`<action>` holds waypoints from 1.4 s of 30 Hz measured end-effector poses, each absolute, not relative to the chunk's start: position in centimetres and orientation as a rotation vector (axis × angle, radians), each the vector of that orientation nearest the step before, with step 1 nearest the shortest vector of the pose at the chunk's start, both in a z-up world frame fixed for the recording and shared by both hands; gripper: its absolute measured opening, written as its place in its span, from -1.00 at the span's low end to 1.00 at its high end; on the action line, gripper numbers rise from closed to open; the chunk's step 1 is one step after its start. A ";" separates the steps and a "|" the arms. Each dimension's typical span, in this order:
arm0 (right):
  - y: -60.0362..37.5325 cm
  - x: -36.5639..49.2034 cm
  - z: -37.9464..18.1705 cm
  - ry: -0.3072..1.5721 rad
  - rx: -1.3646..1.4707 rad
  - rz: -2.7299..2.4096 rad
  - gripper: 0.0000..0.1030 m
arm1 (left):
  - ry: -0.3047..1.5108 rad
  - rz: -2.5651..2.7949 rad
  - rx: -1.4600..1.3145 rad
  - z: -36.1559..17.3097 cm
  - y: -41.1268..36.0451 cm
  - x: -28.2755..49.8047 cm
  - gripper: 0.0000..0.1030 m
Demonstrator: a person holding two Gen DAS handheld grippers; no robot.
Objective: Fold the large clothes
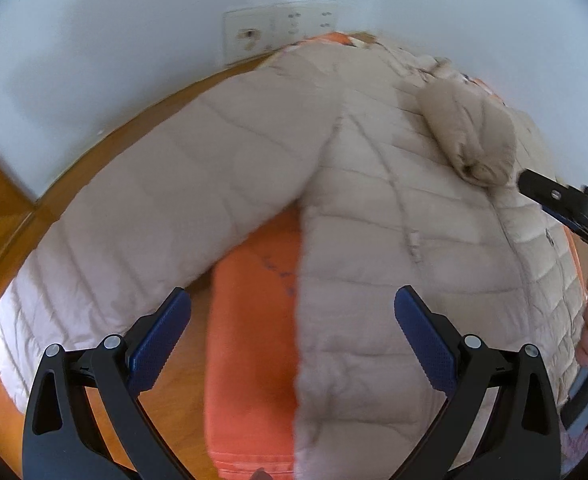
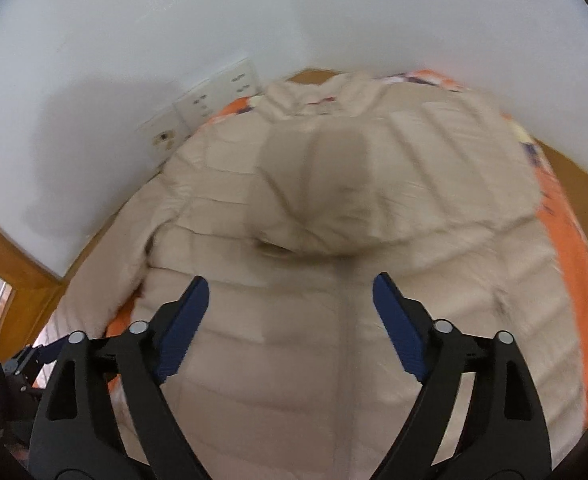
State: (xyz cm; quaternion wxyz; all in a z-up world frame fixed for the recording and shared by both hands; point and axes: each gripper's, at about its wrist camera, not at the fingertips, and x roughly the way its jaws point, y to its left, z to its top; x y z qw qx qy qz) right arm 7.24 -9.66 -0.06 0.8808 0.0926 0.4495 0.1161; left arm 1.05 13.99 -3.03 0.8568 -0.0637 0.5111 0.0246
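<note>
A beige quilted jacket (image 1: 374, 208) was seen spread front-up over an orange cloth (image 1: 249, 320) on a wooden counter (image 1: 9, 184), filling the middle of both views. In the left wrist view, one sleeve (image 1: 165, 200) was stretched toward the lower left of the frame, its cuff end near the counter's left edge. A wedge of orange cloth was left bare between that sleeve and the jacket's side edge, which ran down the centre of the frame. The other sleeve (image 1: 470, 136) was folded across the chest, its cuff lying at the upper right.

The left tool (image 1: 292, 308) was held spread above that bare wedge and the jacket's side edge, with nothing between its blue pads. The right tool (image 2: 289, 296) was likewise held spread, nothing pinched, above the jacket front just below the folded cuff (image 2: 314, 200); in the left wrist view it (image 1: 558, 200) was seen at the right edge of the frame.

A white wall (image 1: 133, 40) closed the far side, the jacket's collar lying near it. A narrow strip of bare counter was left along the wall at upper left. A socket plate (image 1: 281, 28) was set in the wall just above the counter. No writing could be read; both views were blurred.
</note>
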 end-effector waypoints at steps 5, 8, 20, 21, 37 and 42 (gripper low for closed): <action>-13.1 4.7 0.3 0.937 0.212 0.176 0.63 | 1.084 -0.017 -0.108 -3.2 11.3 1.5 0.89; -14.9 3.4 0.4 0.934 0.207 0.131 0.64 | 1.086 -0.047 -0.081 -3.2 9.4 2.0 0.89; -21.5 2.0 -1.5 0.975 0.257 0.033 0.67 | 0.982 -0.117 0.059 -0.5 2.0 6.7 0.89; -21.7 2.0 -1.5 0.976 0.256 0.029 0.67 | 0.975 -0.132 0.069 -0.3 1.0 7.3 0.89; -25.8 1.6 -3.7 1.021 0.271 -0.049 0.67 | 0.906 -0.232 0.245 -3.8 -8.9 15.2 0.67; -26.4 1.7 -4.3 1.027 0.287 -0.067 0.67 | 0.931 -0.216 0.257 -4.9 -8.7 16.3 0.46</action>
